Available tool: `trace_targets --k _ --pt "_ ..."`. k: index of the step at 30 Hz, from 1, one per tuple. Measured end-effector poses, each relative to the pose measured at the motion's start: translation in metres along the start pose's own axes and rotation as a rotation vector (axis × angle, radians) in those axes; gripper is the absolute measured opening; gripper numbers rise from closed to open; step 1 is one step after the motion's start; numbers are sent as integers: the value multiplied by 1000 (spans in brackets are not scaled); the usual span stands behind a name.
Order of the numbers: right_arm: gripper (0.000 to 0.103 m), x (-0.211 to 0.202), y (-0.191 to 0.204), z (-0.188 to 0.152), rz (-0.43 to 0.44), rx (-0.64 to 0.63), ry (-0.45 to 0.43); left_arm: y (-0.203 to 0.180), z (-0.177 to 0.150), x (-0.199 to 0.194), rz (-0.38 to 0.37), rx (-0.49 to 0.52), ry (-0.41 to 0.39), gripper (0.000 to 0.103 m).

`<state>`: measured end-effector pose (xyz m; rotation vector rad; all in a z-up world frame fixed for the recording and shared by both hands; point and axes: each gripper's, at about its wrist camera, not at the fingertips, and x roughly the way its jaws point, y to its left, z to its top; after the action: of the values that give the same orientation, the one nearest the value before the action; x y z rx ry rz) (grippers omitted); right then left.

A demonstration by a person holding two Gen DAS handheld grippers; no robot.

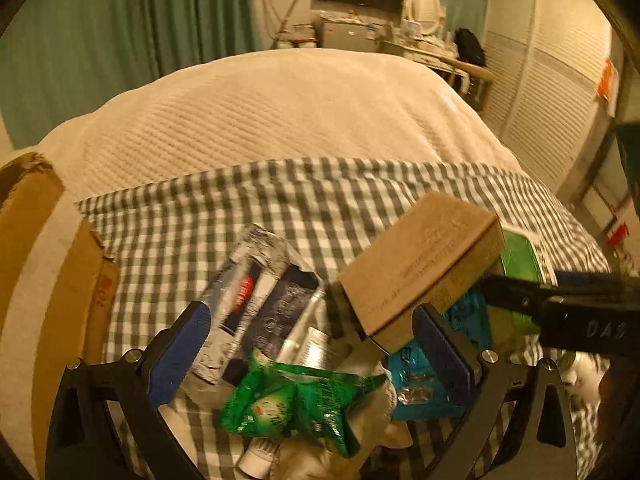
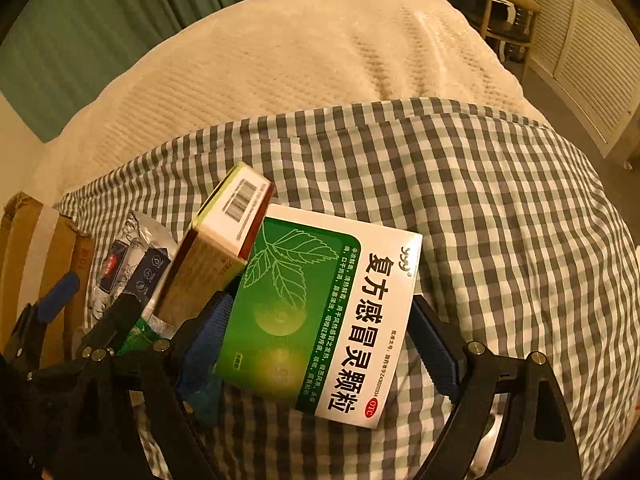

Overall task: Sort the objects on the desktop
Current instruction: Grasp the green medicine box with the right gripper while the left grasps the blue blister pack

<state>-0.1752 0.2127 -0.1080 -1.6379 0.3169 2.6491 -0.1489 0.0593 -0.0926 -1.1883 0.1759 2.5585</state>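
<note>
Checked grey-and-white cloth covers the near end of a bed and carries a heap of small packages. Nearest in the left wrist view, at 6 o'clock, lies a crumpled green foil sachet, and the left gripper hangs over it with its blue-padded jaws spread wide and nothing clamped between them. Just beyond, at 11 o'clock from the sachet, rests a silver-and-navy printed pouch; at 1 o'clock a tan cardboard box sits tilted on the heap, its lower corner close by the left gripper's right finger, though whether they touch is unclear. A teal plastic packet lies under that finger. In the right wrist view the right gripper stands wide around a flat green-and-white medicine carton with a leaf print; the carton lies between the blue pads, but whether they press on it I cannot tell. At 9 o'clock a brown corrugated cardboard carton stands at the cloth's edge. Farther off, at 12 o'clock, stretches a cream waffle-weave blanket, then green curtains.
</note>
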Motion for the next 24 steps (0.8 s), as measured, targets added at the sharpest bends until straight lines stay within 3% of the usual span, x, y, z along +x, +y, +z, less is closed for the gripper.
trace_targets --k 8,16,19,24 --pt "84 -7 -15 -3 25 -27 -6 -41 -3 12 -12 212 -10 103" --pt "84 -10 -27 1 38 19 13 -66 6 53 61 374 33 103" --pt "84 -13 -32 0 40 25 13 -63 9 58 38 354 60 103" --pt "84 -16 -43 -2 55 31 13 -46 23 71 67 238 90 103"
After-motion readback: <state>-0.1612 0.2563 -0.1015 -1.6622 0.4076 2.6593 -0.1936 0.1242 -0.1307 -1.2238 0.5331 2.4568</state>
